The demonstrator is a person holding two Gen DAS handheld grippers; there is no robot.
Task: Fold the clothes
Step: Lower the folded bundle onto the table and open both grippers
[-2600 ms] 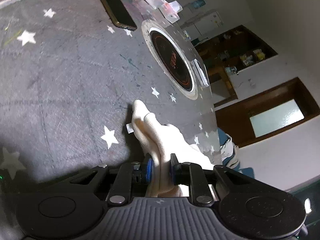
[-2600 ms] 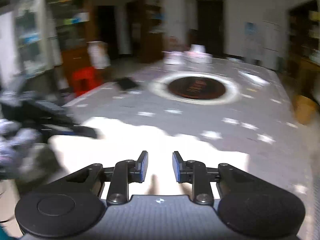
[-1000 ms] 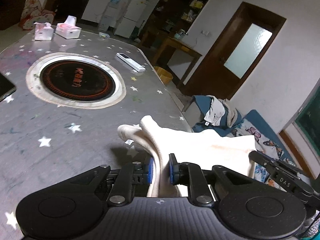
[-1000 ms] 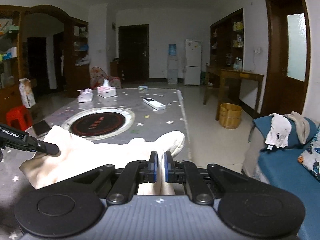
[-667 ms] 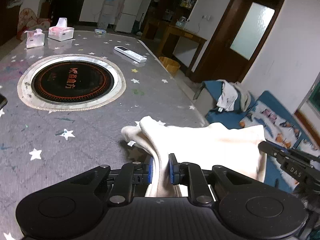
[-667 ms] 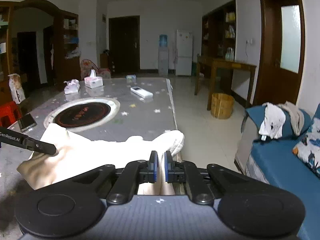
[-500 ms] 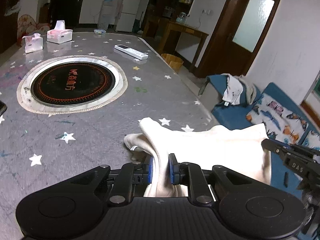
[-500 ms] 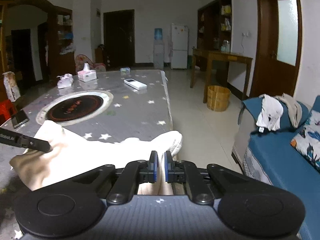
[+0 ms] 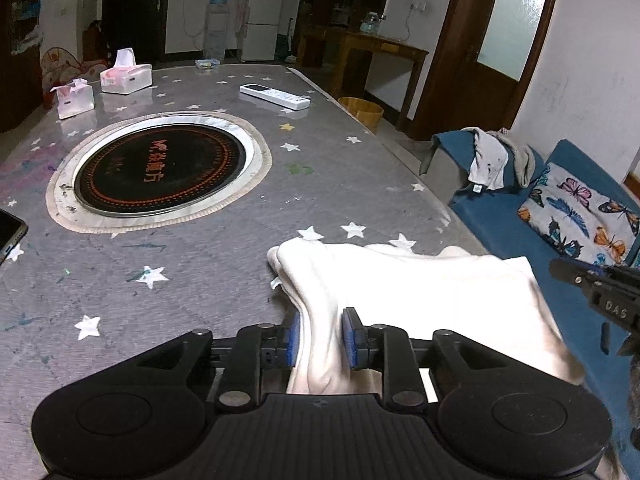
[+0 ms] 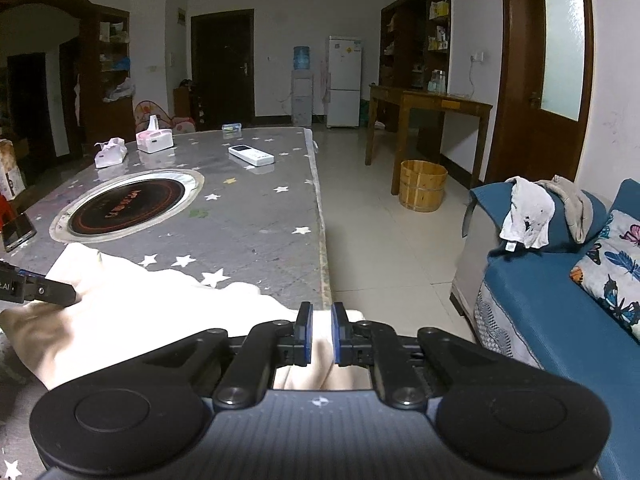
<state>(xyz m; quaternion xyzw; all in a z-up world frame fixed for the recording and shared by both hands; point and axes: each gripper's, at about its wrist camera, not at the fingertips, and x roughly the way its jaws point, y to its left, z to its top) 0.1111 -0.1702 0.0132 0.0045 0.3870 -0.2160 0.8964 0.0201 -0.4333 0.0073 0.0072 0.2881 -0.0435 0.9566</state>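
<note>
A cream white garment point(image 9: 420, 292) is stretched between my two grippers over the near right corner of the grey star-patterned table point(image 9: 200, 264). My left gripper point(image 9: 319, 337) is shut on one bunched end of it. My right gripper point(image 10: 319, 333) is shut on the other end, at the table's right edge; the garment point(image 10: 160, 304) runs left from it to the left gripper's tip. The right gripper's tip shows at the right of the left wrist view.
A round black induction plate point(image 9: 160, 168) is set in the table. A phone point(image 9: 10, 230) lies at the left edge. A white remote point(image 9: 274, 96) and two tissue boxes point(image 9: 126, 76) lie farther back. A blue sofa point(image 10: 560, 280) with clothes stands right.
Both grippers have drawn back toward the table's near edge with the garment still held. More table now shows beyond the cloth, and the cloth lies lower.
</note>
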